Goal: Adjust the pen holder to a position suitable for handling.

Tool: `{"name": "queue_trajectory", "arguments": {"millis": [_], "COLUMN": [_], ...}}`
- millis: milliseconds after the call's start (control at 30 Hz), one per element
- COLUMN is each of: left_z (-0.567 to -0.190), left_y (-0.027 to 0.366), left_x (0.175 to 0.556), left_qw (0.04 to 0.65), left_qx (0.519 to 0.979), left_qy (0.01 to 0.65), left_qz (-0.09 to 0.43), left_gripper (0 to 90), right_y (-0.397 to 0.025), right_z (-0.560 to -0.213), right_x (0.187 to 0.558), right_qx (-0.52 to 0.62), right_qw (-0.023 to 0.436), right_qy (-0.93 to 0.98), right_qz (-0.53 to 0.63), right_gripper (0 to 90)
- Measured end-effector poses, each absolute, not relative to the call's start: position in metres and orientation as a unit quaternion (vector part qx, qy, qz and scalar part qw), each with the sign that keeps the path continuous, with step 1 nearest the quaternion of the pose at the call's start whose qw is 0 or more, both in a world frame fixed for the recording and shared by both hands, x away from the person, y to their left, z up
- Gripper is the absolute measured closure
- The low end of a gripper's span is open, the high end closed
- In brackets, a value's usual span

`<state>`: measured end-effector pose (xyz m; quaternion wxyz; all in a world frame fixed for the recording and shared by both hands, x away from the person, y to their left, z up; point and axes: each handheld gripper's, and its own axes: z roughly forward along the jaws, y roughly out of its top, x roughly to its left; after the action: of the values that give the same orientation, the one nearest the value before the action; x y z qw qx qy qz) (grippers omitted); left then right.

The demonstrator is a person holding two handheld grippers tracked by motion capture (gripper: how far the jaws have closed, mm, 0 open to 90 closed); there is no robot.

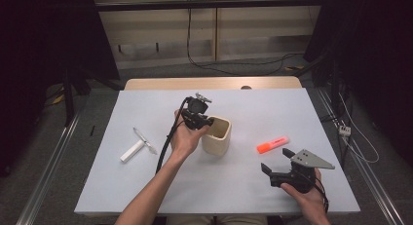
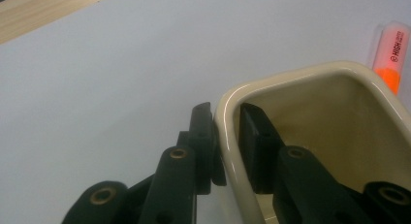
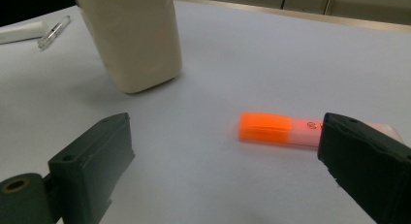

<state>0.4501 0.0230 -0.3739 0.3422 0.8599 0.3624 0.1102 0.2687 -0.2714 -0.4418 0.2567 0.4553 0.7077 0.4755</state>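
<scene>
Black jaws of my left gripper (image 2: pixel 227 141) sit closest to the lens, clamped on the near wall of the cream ceramic cup (image 2: pixel 310 95): one jaw presses the outside, the other is down inside against the inner face. Seen from above, that cup (image 1: pixel 217 136) stands upright about mid-table on the white table cover (image 1: pixel 146 186), with my left hand (image 1: pixel 186 137) just to its left. To the cup's right lies the orange highlighter (image 1: pixel 272 144), flat on the cover and apart from the cup. My right gripper (image 1: pixel 275 160) hovers nearer to me than the highlighter, jaws spread wide and holding nothing; in its own view the highlighter (image 3: pixel 276 128) lies between and beyond the jaws, partly hidden by one of them. Well to the cup's left lie a white cap-like piece (image 1: pixel 132 151) and a clear slim pen (image 1: pixel 144 139), touching neither gripper
</scene>
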Motion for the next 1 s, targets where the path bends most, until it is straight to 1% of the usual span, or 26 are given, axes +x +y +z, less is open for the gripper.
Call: {"name": "queue_trajectory", "arguments": {"millis": [33,100,200,233,333,433,567,633,733,767,867,1000], "left_z": [-0.374,-0.376,-0.376,-0.377,-0.376,-0.373,-0.371,-0.371,-0.372,-0.373,-0.376,-0.38], "left_y": [0.023,0.027,0.029,0.03,0.031,0.028,0.022,0.019,0.018,0.02,0.02,0.019], "left_x": [0.45,0.456,0.46,0.464,0.47,0.472,0.479,0.481,0.483,0.486,0.489,0.492], "left_qw": [0.342,0.352,0.351,0.353,0.348,0.343,0.329,0.324,0.321,0.326,0.324,0.32], "left_qx": [0.86,0.864,0.87,0.882,0.896,0.907,0.925,0.932,0.934,0.934,0.938,0.94], "left_qy": [0.362,0.347,0.335,0.301,0.266,0.227,0.177,0.154,0.145,0.138,0.119,0.109], "left_qz": [0.11,0.094,0.091,0.086,0.08,0.087,0.068,0.057,0.06,0.048,0.043,0.039], "left_gripper": [75.8,73.8,64.6,63.8,61.1,61.2,61.9,64.3,68.0,69.0,69.5,69.5], "right_y": [-0.272,-0.272,-0.273,-0.272,-0.272,-0.271,-0.271,-0.271,-0.272,-0.273,-0.273,-0.272], "right_z": [-0.442,-0.442,-0.442,-0.442,-0.442,-0.442,-0.442,-0.442,-0.443,-0.443,-0.443,-0.443], "right_x": [0.269,0.268,0.268,0.268,0.268,0.269,0.269,0.269,0.269,0.269,0.269,0.27], "right_qx": [0.456,0.454,0.454,0.454,0.454,0.455,0.455,0.454,0.456,0.457,0.456,0.455], "right_qw": [0.256,0.256,0.257,0.256,0.255,0.254,0.252,0.254,0.252,0.252,0.252,0.251], "right_qy": [0.707,0.708,0.708,0.709,0.709,0.71,0.71,0.71,0.709,0.708,0.709,0.71], "right_qz": [0.476,0.476,0.476,0.476,0.475,0.474,0.475,0.476,0.476,0.476,0.476,0.475], "right_gripper": [5.3,5.3,5.3,5.2,5.2,5.2,5.1,5.1,5.1,5.1,5.0,5.0]}}
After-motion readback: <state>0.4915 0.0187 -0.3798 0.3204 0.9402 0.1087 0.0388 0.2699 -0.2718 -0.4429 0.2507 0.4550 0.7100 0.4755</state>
